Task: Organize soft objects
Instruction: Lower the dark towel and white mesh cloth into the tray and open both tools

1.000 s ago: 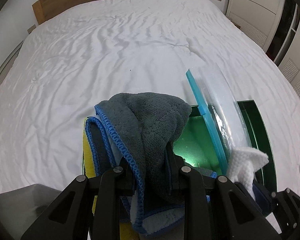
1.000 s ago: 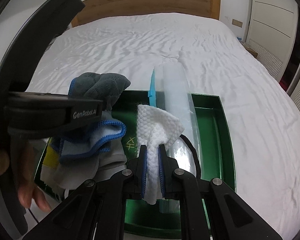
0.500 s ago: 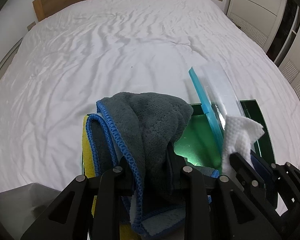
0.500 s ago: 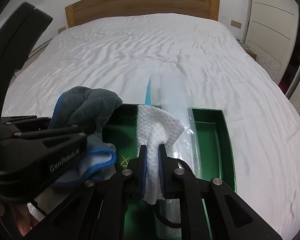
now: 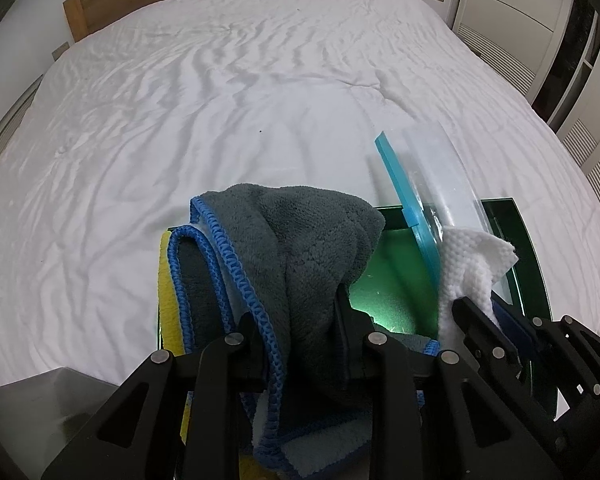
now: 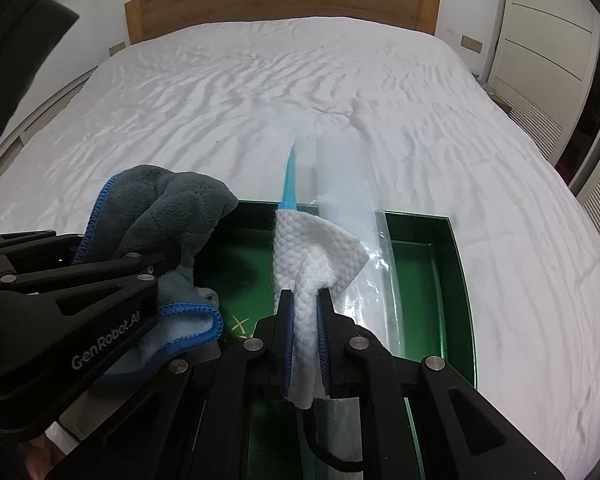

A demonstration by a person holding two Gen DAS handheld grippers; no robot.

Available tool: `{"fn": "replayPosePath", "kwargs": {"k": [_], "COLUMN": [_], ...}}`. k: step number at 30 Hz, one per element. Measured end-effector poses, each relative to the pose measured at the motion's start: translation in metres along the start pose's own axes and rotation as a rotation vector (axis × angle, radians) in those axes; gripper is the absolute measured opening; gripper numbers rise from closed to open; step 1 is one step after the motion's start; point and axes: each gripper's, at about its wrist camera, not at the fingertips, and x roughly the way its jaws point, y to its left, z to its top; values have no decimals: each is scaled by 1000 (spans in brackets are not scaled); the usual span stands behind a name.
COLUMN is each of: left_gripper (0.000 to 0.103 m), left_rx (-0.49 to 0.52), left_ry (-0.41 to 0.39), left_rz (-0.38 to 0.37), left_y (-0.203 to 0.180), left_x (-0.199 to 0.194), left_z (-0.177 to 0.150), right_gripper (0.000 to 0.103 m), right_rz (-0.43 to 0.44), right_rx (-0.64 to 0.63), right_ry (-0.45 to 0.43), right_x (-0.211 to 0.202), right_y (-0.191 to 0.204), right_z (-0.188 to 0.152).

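Observation:
My left gripper [image 5: 300,312] is shut on a bunched grey towel [image 5: 300,232] with blue stitched edging, held over the left end of a green tray [image 5: 532,256]. The right wrist view shows the same left gripper [image 6: 168,256] and grey towel [image 6: 160,200] at the left. My right gripper [image 6: 305,300] is shut on a white waffle-textured cloth [image 6: 312,248], held above the tray's middle beside a clear zip bag [image 6: 348,184] with a blue strip. In the left wrist view the white cloth [image 5: 468,256] and the right gripper [image 5: 476,308] sit at the right.
The green tray [image 6: 456,280] lies on a white bed sheet [image 6: 260,100] with a wooden headboard [image 6: 280,4] behind. A yellow cloth [image 5: 165,280] lies under the towel in the tray. A black cable [image 6: 328,456] runs beneath the bag. Wardrobe doors [image 6: 548,40] stand at the right.
My right gripper has carried the white cloth forward over the tray, closer alongside the zip bag and the left gripper. The left gripper and grey towel have stayed put.

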Motion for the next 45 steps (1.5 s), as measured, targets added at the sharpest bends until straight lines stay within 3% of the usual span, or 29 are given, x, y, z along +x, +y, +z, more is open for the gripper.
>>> {"fn": "replayPosePath", "kwargs": {"k": [17, 23, 26, 33, 45], "left_gripper": [23, 29, 36, 50, 51], "left_rx": [2, -4, -9, -11, -18], "left_ry": [1, 1, -1, -19, -54], "left_rz": [4, 8, 7, 8, 3], "left_y": [0, -1, 2, 3, 1], "left_x": [1, 1, -2, -12, -34], "left_z": [0, 0, -1, -1, 0], "right_gripper": [12, 14, 17, 33, 40], "right_rz": [-6, -6, -1, 10, 5], "right_rx": [-7, -10, -5, 19, 25], "right_ry": [13, 14, 10, -16, -41], "right_x": [2, -1, -5, -18, -41], "right_y": [0, -1, -2, -6, -6], "right_z": [1, 1, 0, -2, -2]}}
